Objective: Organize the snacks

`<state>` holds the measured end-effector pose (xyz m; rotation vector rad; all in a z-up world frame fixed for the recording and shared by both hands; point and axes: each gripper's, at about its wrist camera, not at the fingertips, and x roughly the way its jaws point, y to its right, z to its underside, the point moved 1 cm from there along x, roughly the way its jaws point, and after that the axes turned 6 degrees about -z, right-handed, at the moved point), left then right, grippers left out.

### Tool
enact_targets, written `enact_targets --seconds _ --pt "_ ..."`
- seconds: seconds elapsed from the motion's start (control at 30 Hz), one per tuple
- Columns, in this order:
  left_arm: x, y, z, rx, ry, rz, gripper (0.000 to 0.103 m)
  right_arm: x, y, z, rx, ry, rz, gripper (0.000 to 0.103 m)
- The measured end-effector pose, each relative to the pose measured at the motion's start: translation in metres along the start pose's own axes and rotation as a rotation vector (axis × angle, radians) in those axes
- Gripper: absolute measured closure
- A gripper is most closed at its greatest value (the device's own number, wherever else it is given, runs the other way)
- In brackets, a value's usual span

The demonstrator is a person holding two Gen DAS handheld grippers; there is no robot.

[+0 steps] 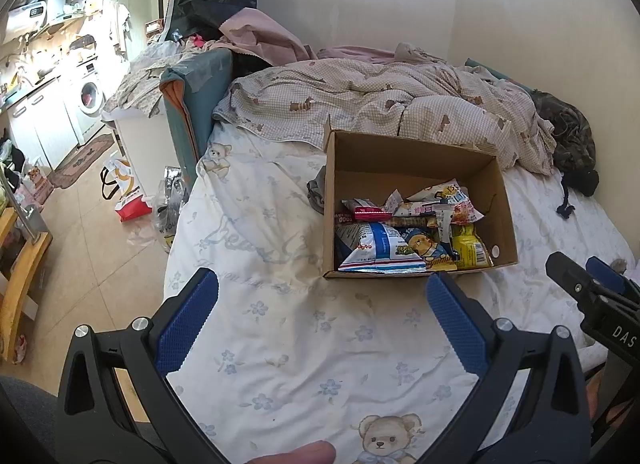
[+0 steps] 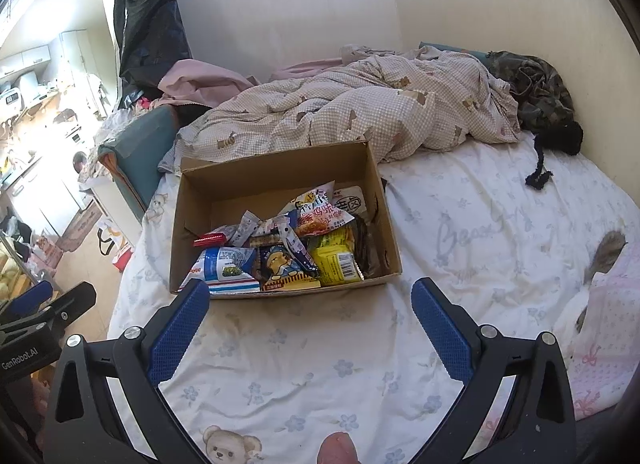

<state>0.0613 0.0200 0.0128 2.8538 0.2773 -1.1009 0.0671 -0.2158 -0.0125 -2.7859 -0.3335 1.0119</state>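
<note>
Left wrist view: left gripper (image 1: pixel 322 292) and right gripper (image 2: pixel 310 300) gape wide, empty, before the snack-filled cardboard box (image 1: pixel 412 152) on the bed (image 1: pixel 280 324)

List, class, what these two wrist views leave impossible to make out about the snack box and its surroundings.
- Cardboard box floor: in both views, hidden under the piled snack packets.
- Packet print: too small to read in the left view.
- Grey furry thing on the bed: right view, partly covered by pink cloth.
- Right hand-held gripper: cut off by the left view's edge.
</note>
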Motion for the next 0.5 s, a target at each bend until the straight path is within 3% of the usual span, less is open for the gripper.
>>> enact_targets --seconds 0.5 --pt "0.0036 -0.0011 -0.0002 0.004 -0.020 0.017 0.000 0.0026 -0.0044 -0.0010 -0.015 -0.001 0.010 0.000"
